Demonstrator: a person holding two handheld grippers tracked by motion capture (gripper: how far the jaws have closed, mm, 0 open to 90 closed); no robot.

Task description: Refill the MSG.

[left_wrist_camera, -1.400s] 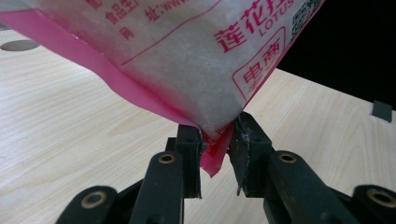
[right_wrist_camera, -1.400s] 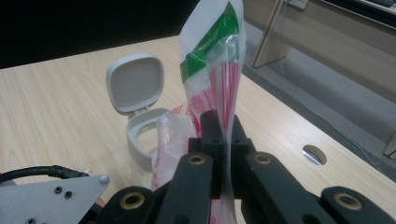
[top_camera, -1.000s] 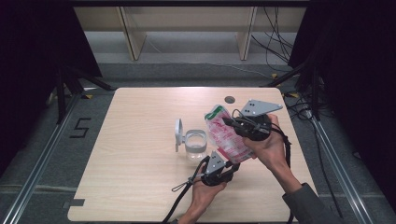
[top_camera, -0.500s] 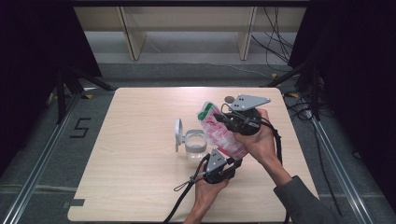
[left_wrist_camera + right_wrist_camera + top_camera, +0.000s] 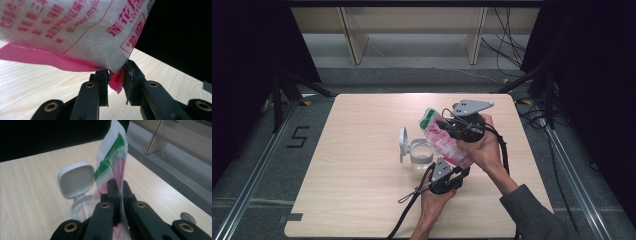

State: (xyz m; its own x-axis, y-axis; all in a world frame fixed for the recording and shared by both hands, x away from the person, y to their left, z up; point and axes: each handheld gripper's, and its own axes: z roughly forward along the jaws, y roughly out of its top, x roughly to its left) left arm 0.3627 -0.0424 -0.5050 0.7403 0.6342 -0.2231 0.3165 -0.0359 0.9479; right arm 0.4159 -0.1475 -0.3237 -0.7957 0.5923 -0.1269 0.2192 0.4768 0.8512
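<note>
A: Since a second ago the right gripper point(image 5: 451, 126) has carried the top of the pink-and-white bag point(image 5: 443, 141) toward the table's left and a little away from the person, so the bag now leans further over the clear jar point(image 5: 420, 155). The left gripper point(image 5: 451, 167) has stayed where it was.

B: And in the high view now?

A: The bag hangs slanted above the light wooden table point(image 5: 357, 190), held between the two grippers: the right one is clamped on its upper part, the left one on its lower corner. The jar stands on the table just left of the bag, its white hinged lid point(image 5: 403, 143) swung open and standing upright on the jar's left side. A small dark round object point(image 5: 456, 105) lies near the far edge.

B: The left gripper view?

A: Its black jaws are closed on the pink bottom corner of the bag point(image 5: 75, 32); the pads press the sealed pink edge between them. The white, granule-filled body with pink printing bulges above, off the table.

B: The right gripper view?

A: Its jaws are pressed together on the thin film near the bag's point(image 5: 112, 162) top, which stands up beyond them with a green stripe. Behind it are the open lid point(image 5: 75, 179) and the jar's rim point(image 5: 77, 208).
</note>
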